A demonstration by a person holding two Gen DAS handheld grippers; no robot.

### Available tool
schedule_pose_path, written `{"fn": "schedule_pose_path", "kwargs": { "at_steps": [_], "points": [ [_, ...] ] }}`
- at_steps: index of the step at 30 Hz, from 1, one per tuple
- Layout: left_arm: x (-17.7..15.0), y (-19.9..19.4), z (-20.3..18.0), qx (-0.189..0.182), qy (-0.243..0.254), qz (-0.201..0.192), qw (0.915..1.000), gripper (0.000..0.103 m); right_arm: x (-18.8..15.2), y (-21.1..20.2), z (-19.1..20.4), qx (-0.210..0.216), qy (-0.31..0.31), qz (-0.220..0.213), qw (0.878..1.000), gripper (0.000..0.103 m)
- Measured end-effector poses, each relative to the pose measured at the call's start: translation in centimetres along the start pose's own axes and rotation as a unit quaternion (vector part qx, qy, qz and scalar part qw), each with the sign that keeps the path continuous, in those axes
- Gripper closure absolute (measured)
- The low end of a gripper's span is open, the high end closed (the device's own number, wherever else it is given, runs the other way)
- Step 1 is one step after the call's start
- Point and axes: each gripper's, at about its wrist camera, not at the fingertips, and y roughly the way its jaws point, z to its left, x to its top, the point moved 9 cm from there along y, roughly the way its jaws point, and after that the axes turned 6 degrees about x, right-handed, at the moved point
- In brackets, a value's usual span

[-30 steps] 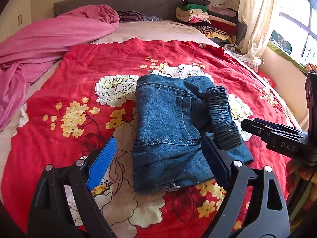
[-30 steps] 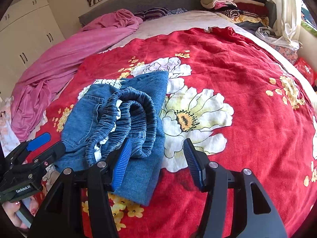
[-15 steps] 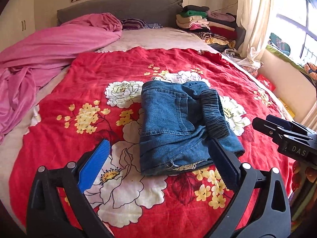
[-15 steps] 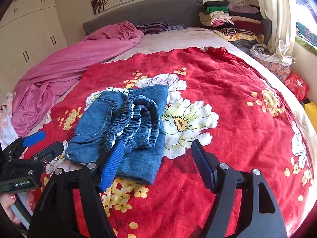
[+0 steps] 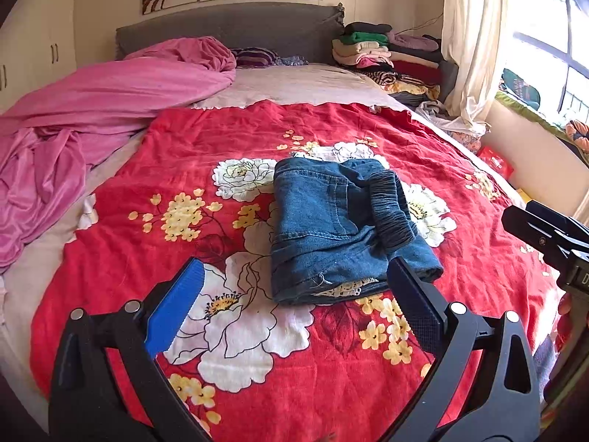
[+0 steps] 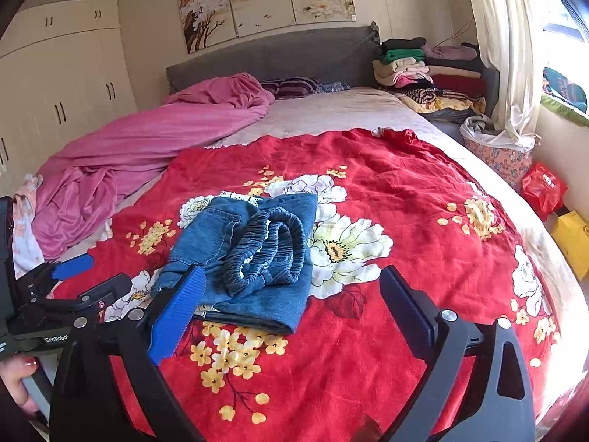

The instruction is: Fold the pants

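Blue denim pants (image 5: 331, 228) lie folded in a compact bundle on the red flowered blanket (image 5: 154, 250), elastic waistband on top at the right. They also show in the right wrist view (image 6: 254, 258). My left gripper (image 5: 294, 305) is open and empty, held above the blanket just short of the pants' near edge. My right gripper (image 6: 291, 309) is open and empty, near the bundle's near right corner. Neither touches the pants. The left gripper also shows at the left edge of the right wrist view (image 6: 73, 287).
A pink sheet (image 5: 92, 110) is heaped on the bed's left side. A stack of folded clothes (image 5: 390, 55) sits at the far right by the grey headboard (image 5: 228, 29). A curtain and window are on the right; bags (image 6: 545, 188) stand on the floor beside the bed.
Both grippers have drawn back and up from the pants. One second ago their fingers were at the bundle; now the pants lie free, farther off in both views.
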Motion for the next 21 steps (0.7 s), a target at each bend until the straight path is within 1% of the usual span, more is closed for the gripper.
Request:
{"fn": "schedule_pose_path", "kwargs": {
  "at_steps": [1, 11, 21],
  "points": [
    [0.0, -0.3, 0.0, 0.001, 0.0, -0.002, 1.0, 0.01, 0.1, -0.4, 0.2, -0.001, -0.004, -0.005, 1.0, 0.005],
    [-0.6, -3.3, 0.5, 0.006, 0.0, -0.015, 0.9999, 0.01, 0.3, -3.5, 1.4, 0.005, -0.016, -0.024, 1.0, 0.005],
    [-0.6, -5.8, 1.1, 0.01, -0.002, -0.031, 0.9995, 0.01, 0.0, -5.6, 2.3, 0.012, -0.024, -0.028, 0.999, 0.005]
  ]
}}
